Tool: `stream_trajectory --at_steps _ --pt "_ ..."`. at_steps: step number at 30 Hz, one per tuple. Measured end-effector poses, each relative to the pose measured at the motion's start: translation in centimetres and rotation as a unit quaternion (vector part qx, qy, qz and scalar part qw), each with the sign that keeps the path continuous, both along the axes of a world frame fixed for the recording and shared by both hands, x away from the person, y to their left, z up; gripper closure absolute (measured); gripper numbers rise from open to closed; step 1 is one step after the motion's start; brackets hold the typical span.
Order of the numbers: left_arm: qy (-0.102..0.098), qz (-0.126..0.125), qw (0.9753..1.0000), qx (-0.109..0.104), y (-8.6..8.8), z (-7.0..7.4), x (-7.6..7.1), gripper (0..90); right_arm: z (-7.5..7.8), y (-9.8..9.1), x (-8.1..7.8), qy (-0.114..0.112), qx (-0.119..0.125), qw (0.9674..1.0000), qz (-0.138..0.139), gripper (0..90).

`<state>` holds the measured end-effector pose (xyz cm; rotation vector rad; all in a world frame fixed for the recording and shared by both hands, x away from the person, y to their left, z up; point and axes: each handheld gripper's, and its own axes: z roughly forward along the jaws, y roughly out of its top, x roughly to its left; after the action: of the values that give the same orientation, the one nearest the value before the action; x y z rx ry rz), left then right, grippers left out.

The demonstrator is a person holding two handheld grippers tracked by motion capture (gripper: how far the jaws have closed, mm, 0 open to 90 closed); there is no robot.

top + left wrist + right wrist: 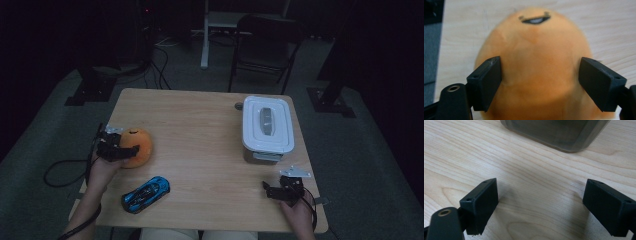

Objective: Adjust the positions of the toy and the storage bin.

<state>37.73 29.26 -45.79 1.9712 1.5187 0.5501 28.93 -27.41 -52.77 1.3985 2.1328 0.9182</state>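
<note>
Straddling the orange plush toy (534, 72) at left of the high view, left gripper (131, 151) jaws parted, pads apparently just off its sides, toy resting on the wooden table (200, 130). Near the lower right edge, right gripper (266, 189) spread wide over bare wood. Lower left, blue toy car (145, 194); farther up right, white lidded container (266, 128).
</note>
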Motion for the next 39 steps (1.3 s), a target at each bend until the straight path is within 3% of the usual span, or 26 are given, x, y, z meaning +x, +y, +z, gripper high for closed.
stream_trajectory --at_steps 3,5,10,14,17,22,29,33,39 --pt "0.002 -0.007 1.0 0.003 0.3 -0.2 -0.1 25.1 0.0 0.0 0.0 0.0 0.0 1.0 0.0 12.4" --pt "-0.002 -0.022 0.9997 0.007 0.4 -0.3 -0.3 36.6 0.0 0.0 0.0 0.0 0.0 1.0 0.0 12.4" --pt "-0.014 -0.03 0.9995 0.002 0.7 0.3 -1.0 60.2 0.0 0.0 0.0 0.0 0.0 1.0 0.0 12.4" --pt "-0.023 -0.031 0.9992 -0.013 1.0 0.9 -1.8 66.2 0.0 0.0 0.0 0.0 0.0 1.0 0.0 12.4" --pt "-0.022 -0.044 0.9985 -0.023 1.1 1.3 -2.6 67.1 0.0 0.0 0.0 0.0 0.0 1.0 0.0 12.4" --pt "-0.023 -0.057 0.998 -0.012 1.1 1.8 -4.2 67.3 0.0 0.0 0.0 0.0 0.0 1.0 0.0 12.4" --pt "-0.026 -0.075 0.9967 -0.018 1.5 2.1 -6.5 67.0 0.0 0.0 0.0 0.0 0.0 1.0 0.0 12.4" --pt "-0.01 -0.089 0.996 0.0 1.0 0.9 -6.6 66.0 0.0 0.0 0.0 0.0 0.0 1.0 0.0 12.4" --pt "-0.007 -0.095 0.9954 -0.004 0.9 0.7 -6.6 56.4 0.0 0.0 0.0 0.0 0.0 1.0 0.0 12.4"
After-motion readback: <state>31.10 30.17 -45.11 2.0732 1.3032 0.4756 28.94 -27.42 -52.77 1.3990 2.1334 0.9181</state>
